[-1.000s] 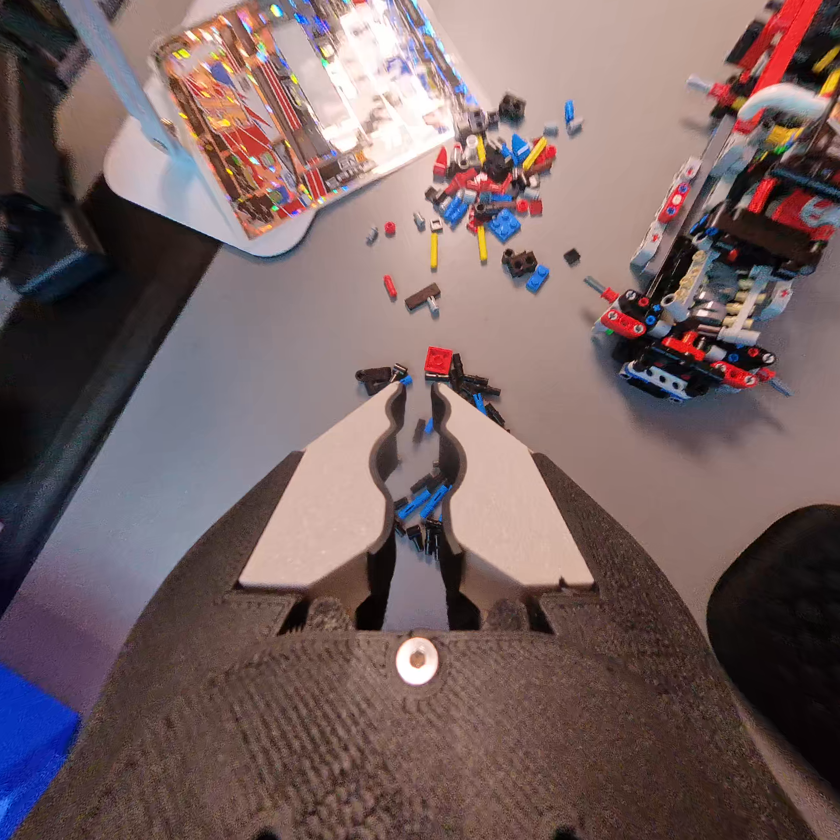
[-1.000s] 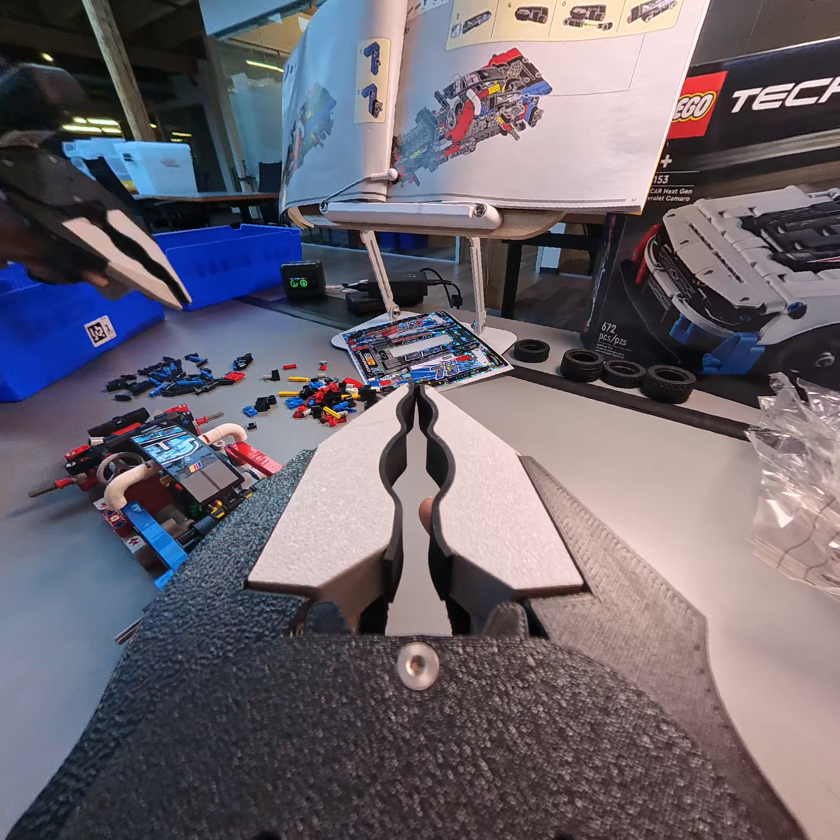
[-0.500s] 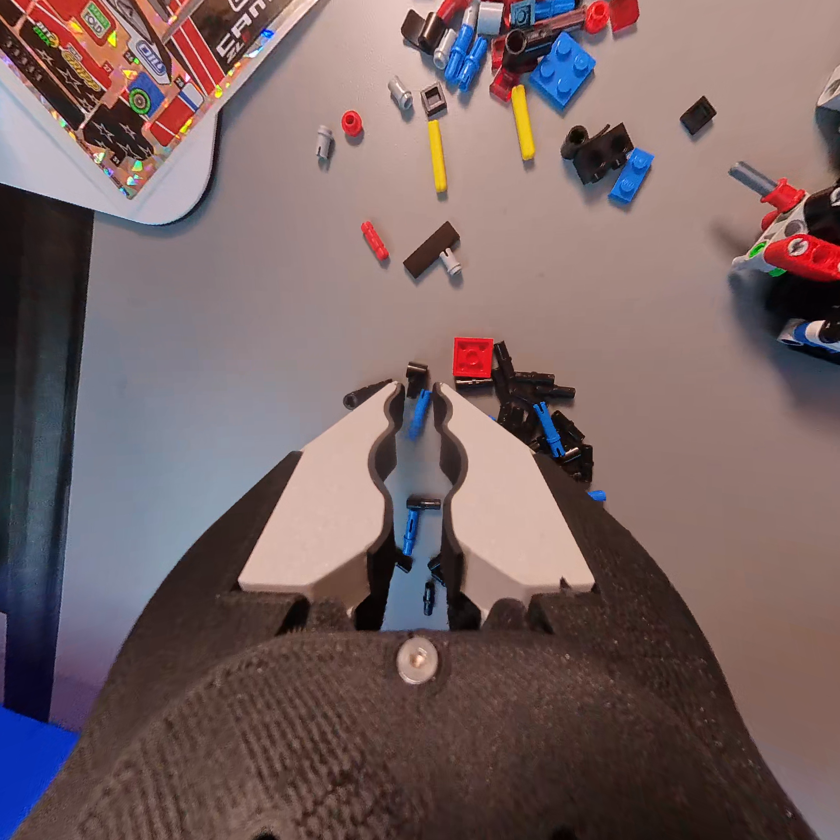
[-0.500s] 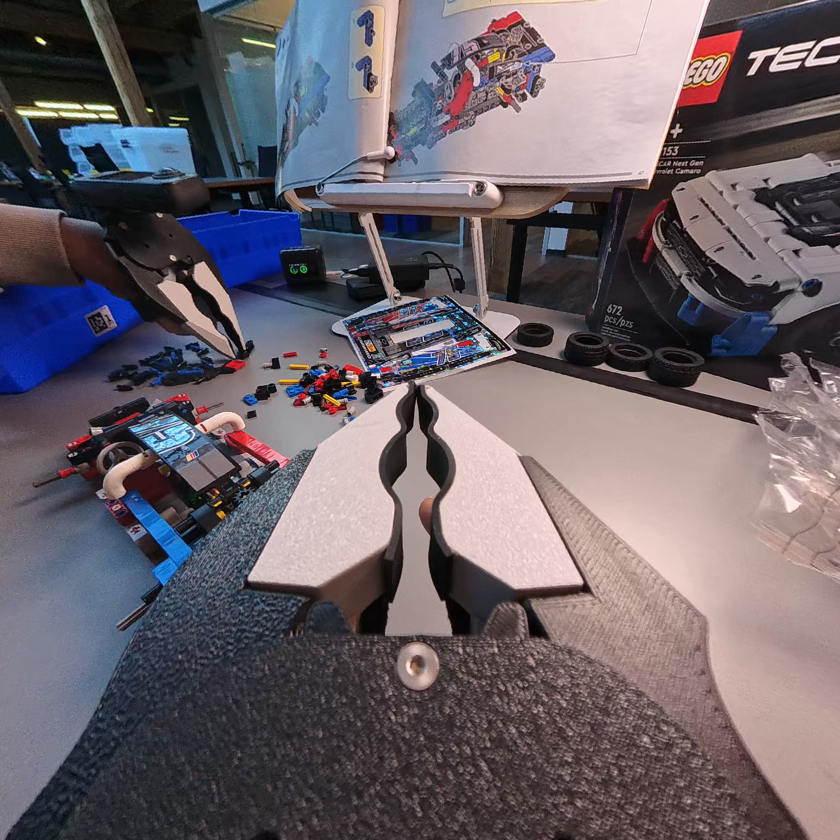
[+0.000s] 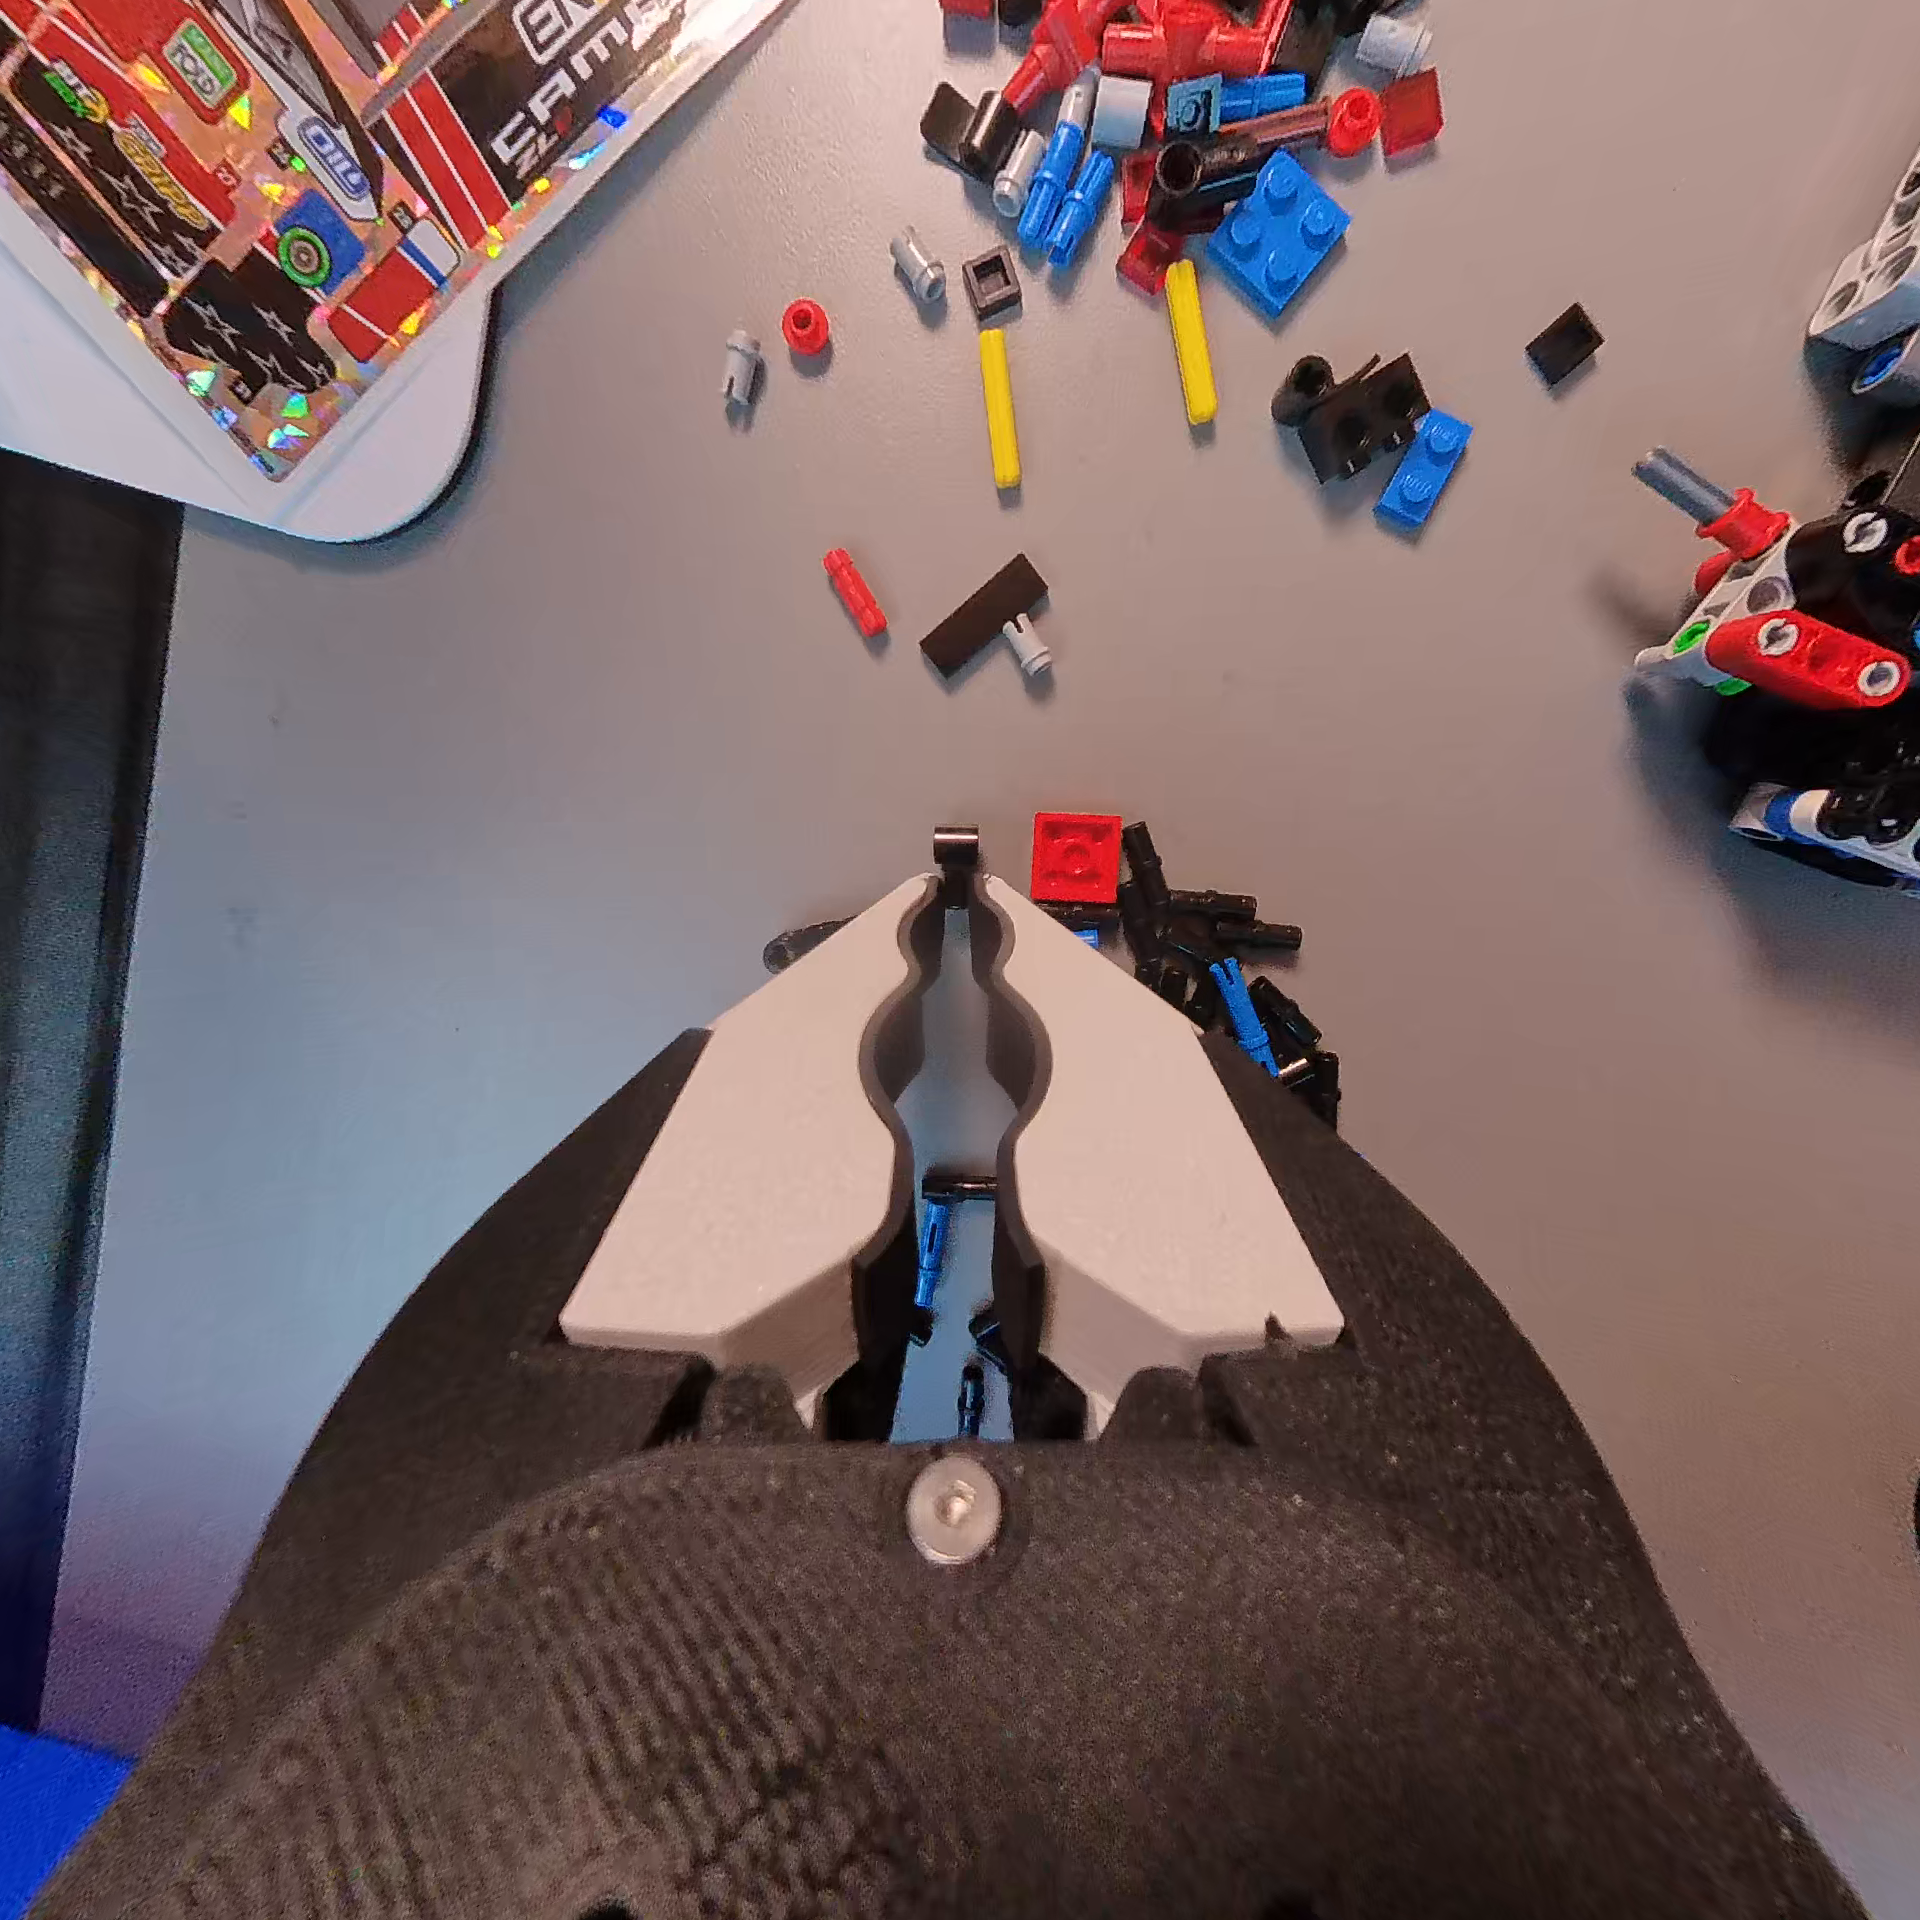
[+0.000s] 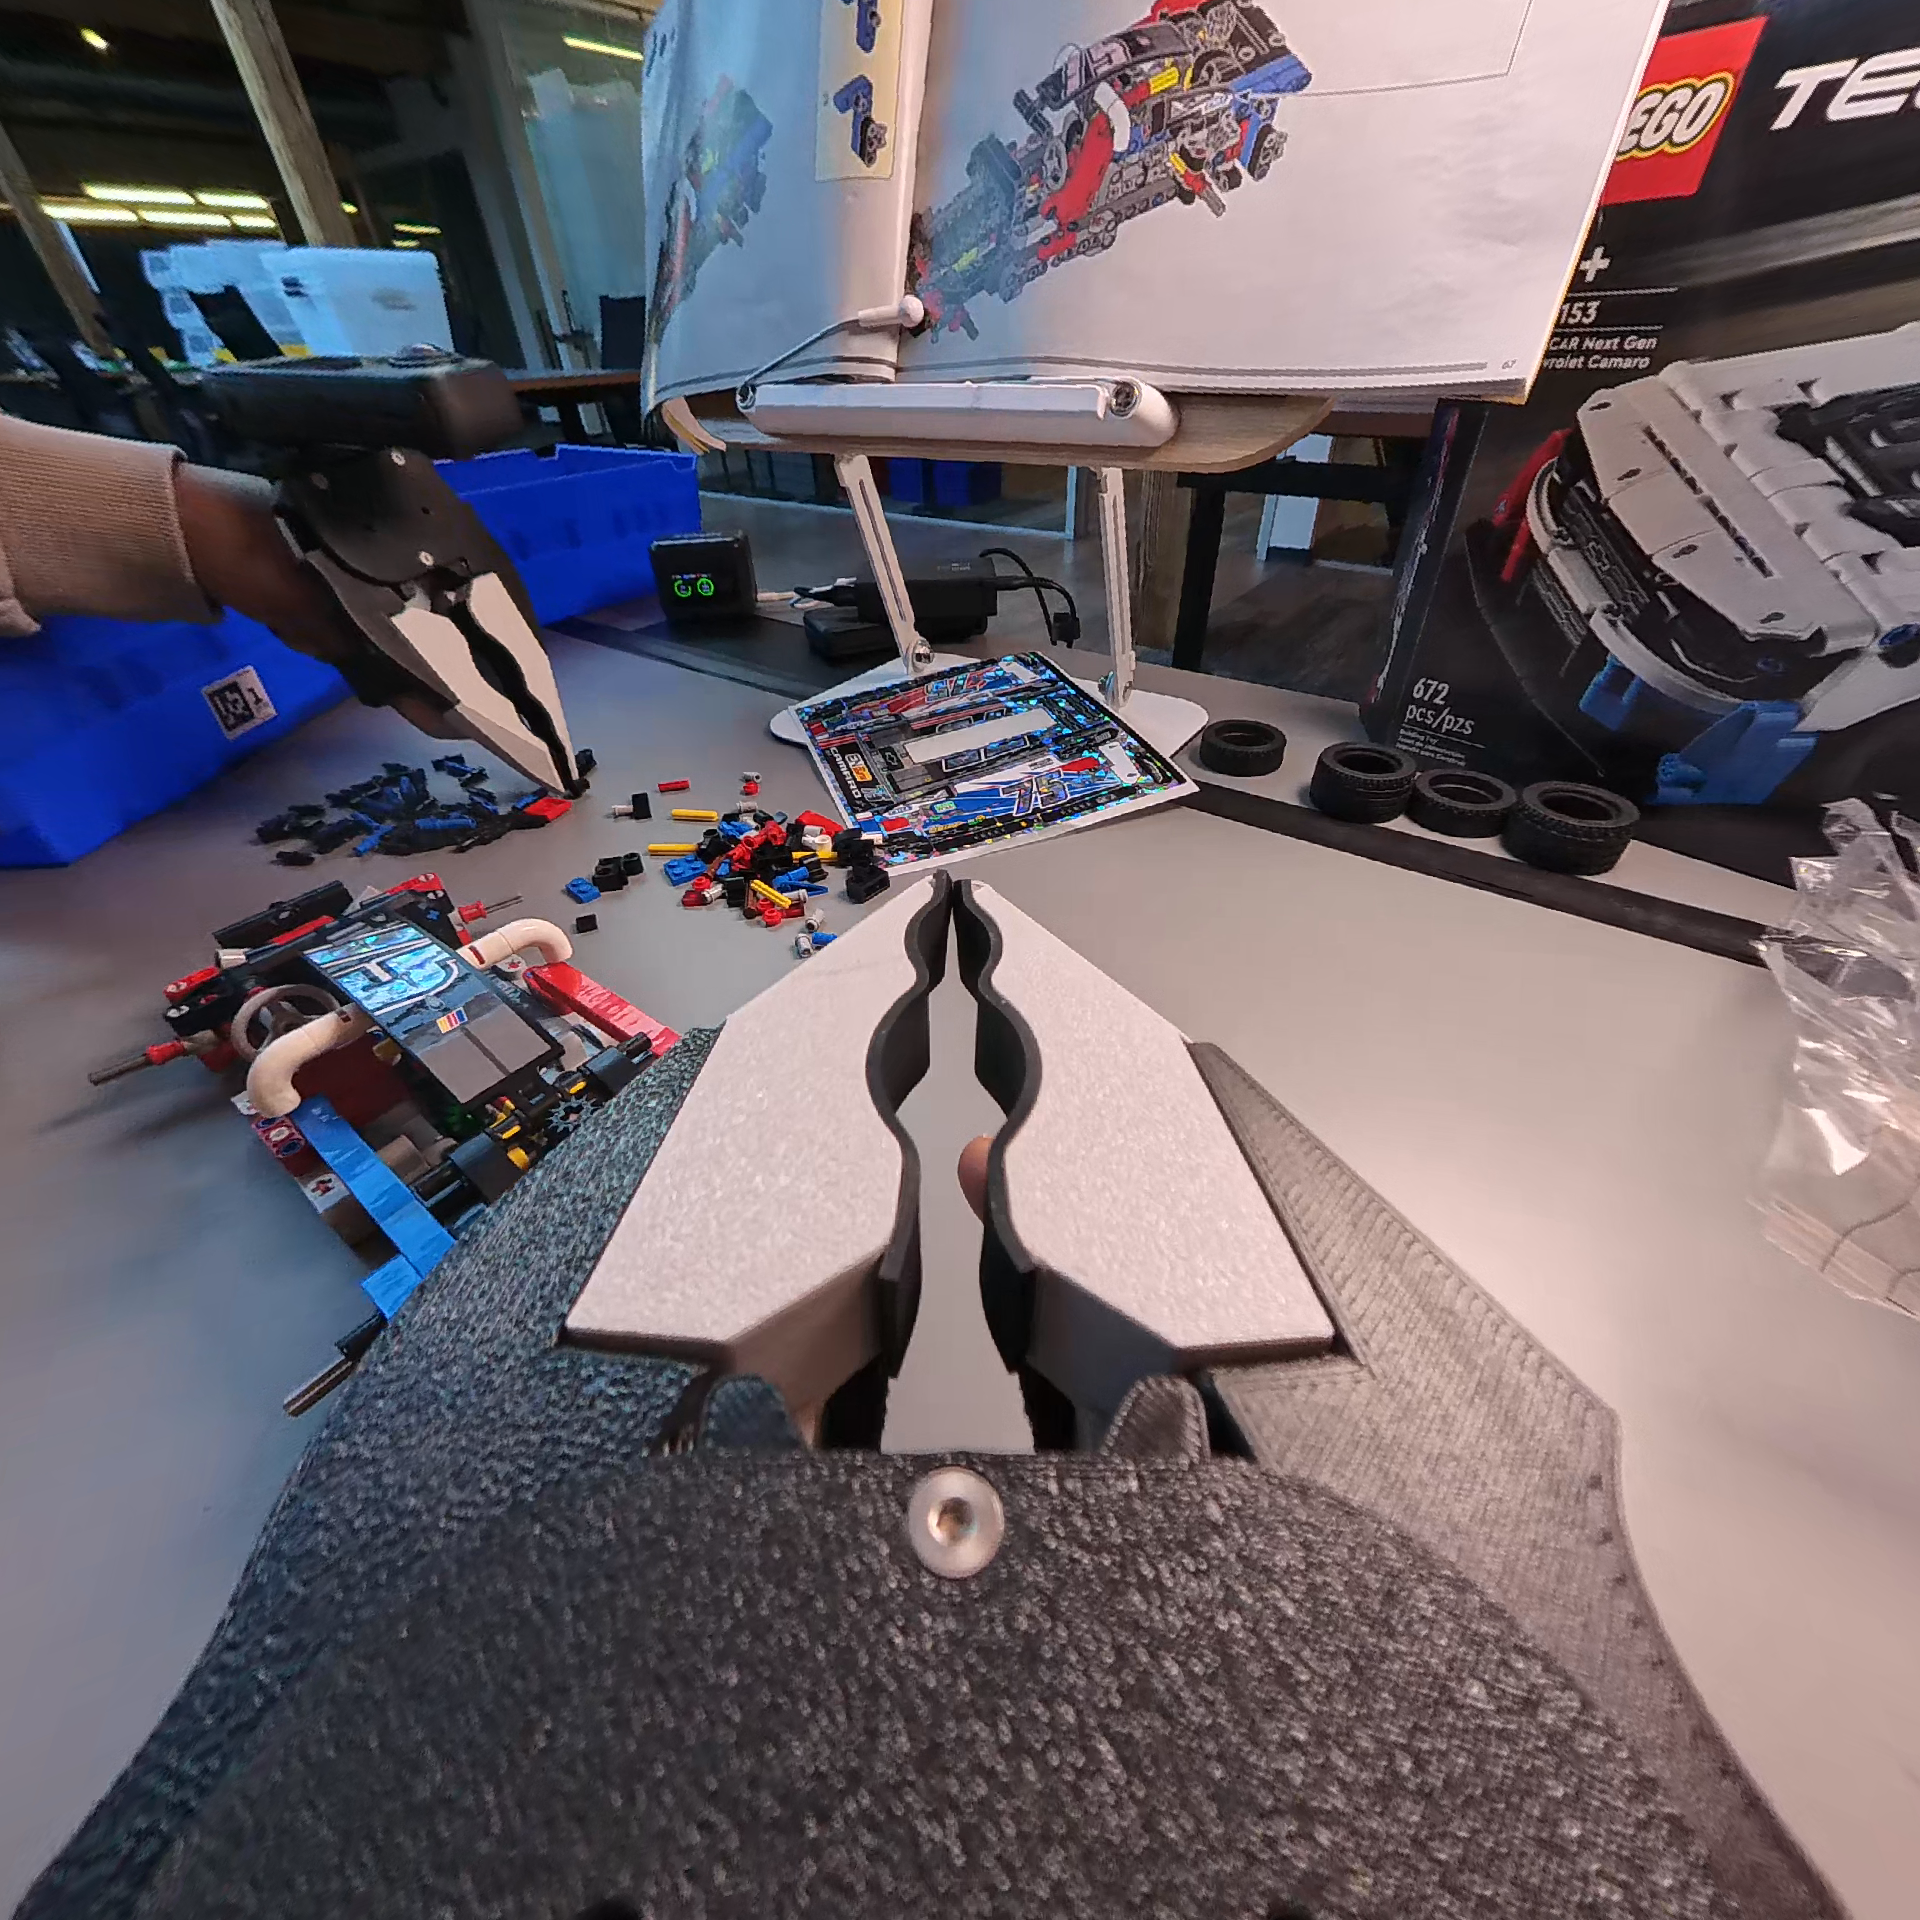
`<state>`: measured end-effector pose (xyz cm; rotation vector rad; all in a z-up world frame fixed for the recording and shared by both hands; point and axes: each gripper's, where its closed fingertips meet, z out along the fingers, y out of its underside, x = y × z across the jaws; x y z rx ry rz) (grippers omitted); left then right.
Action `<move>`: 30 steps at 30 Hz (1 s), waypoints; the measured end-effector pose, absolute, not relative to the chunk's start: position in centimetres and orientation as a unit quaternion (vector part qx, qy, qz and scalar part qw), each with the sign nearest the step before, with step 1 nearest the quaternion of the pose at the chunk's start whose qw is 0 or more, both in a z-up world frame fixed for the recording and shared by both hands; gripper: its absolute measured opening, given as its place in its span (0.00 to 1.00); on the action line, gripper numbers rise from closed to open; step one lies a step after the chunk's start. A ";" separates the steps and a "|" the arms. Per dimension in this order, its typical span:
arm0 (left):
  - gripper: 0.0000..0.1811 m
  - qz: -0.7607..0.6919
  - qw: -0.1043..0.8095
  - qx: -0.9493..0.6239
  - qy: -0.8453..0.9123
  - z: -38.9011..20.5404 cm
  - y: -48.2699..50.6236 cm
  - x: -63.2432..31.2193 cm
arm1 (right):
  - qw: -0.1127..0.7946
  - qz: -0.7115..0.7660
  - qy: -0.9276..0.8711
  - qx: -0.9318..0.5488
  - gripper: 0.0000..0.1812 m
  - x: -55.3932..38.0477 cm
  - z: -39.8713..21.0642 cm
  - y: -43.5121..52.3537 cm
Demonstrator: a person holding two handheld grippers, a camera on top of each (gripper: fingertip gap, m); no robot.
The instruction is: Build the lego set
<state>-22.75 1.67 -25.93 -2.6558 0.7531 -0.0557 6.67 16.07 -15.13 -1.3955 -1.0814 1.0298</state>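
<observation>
In the left wrist view my left gripper [image 5: 957, 883] is down on the grey table at a pile of small black and blue pins [image 5: 1216, 956]. Its tips are shut on a small black connector piece [image 5: 955, 847] that sticks out past them. A red square plate [image 5: 1077, 854] lies just to the right. The right wrist view shows the same left gripper [image 6: 566, 779], held by a hand, with its tips at the pin pile [image 6: 395, 810]. My right gripper [image 6: 954, 885] is shut and empty, hovering over the table. The partly built car [image 6: 395, 1039] lies to its left.
A heap of loose mixed pieces [image 5: 1174, 145] and two yellow axles [image 5: 1000, 407] lie beyond the left gripper. A sticker sheet [image 6: 977, 753] sits under the stand holding the instruction book [image 6: 1091, 187]. Several tyres [image 6: 1455, 800], the set box [image 6: 1714, 468], a plastic bag [image 6: 1860, 1039] and blue bins [image 6: 104, 727] surround the work area. My right fingertips sit around 35 cm from my left ones.
My left gripper dropped down to the pin pile and its jaws closed on the small black connector. My right gripper has barely moved and stays shut.
</observation>
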 end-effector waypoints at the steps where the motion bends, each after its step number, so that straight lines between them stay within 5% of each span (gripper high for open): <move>1: 0.01 -0.017 0.196 -0.943 0.267 -25.6 1.8 -22.7 | 0.521 0.430 -0.452 -0.582 0.00 6.7 -15.1 16.0; 8: 0.01 -0.028 0.349 -0.903 0.249 -17.9 2.7 -18.8 | 0.519 0.446 -0.460 -0.565 0.00 6.5 -14.6 15.0; 15: 0.01 -0.228 0.537 -0.778 0.234 -11.5 -1.6 -3.9 | 0.464 0.486 -0.600 -0.435 0.05 5.4 -13.5 6.9; 21: 0.01 -0.332 0.508 -0.761 0.228 -15.6 -4.2 2.5 | 0.360 0.473 -0.739 -0.317 0.06 5.8 -13.6 -1.3; 30: 0.01 -0.342 0.479 -0.759 0.277 -16.0 -4.7 5.4 | 0.322 0.436 -0.786 -0.298 0.06 4.6 -14.9 -4.4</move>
